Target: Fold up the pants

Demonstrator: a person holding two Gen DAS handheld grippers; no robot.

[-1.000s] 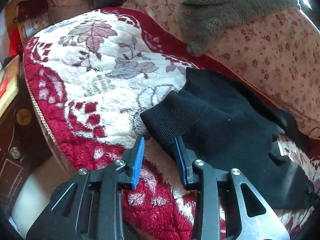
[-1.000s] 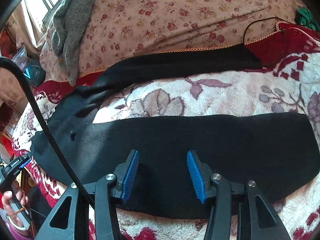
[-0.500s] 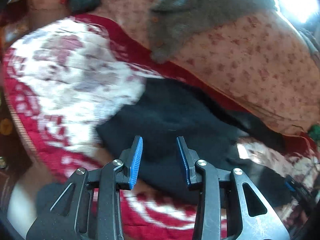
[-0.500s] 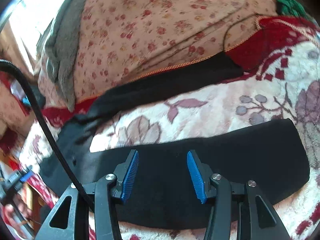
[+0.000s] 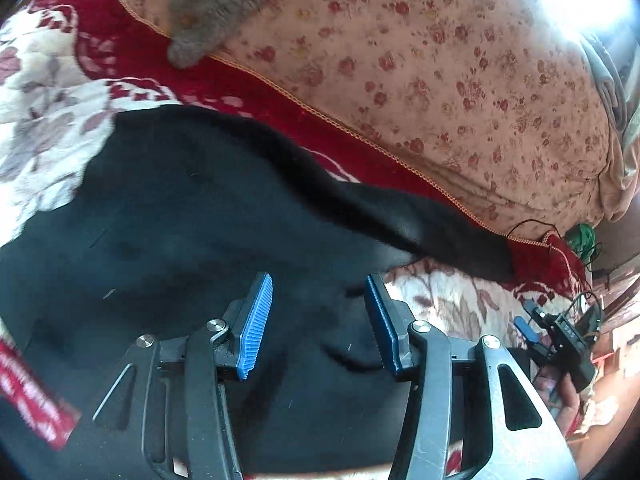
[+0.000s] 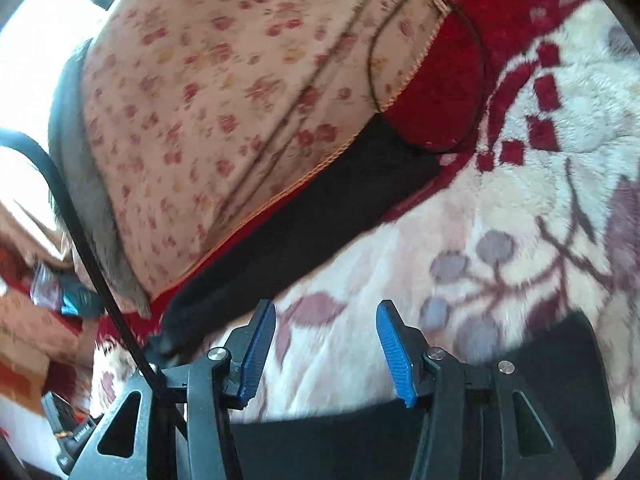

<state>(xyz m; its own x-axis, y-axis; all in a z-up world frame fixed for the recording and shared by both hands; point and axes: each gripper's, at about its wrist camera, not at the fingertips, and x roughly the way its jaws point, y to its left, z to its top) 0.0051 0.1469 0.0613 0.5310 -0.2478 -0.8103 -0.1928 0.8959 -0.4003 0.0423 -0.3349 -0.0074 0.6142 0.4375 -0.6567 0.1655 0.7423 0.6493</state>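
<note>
Now the left claw (image 5: 318,320) hangs wide and empty over the body of the black pants (image 5: 168,232), no longer at the ribbed cuff it faced a second ago. The pants lie spread on the red-and-white blanket (image 5: 36,120), one leg running along the floral quilt (image 5: 440,80). The right claw (image 6: 326,350), also wide and empty, has shifted off the near leg (image 6: 400,440) to bare blanket (image 6: 400,260).

Pants (image 5: 180,216): matt black knit cloth. Blanket (image 6: 540,208): plush fleece. Gripper pads (image 5: 256,324): ribbed blue plastic. Gripper arms (image 5: 200,392): matt black plastic, metal screws.
</note>
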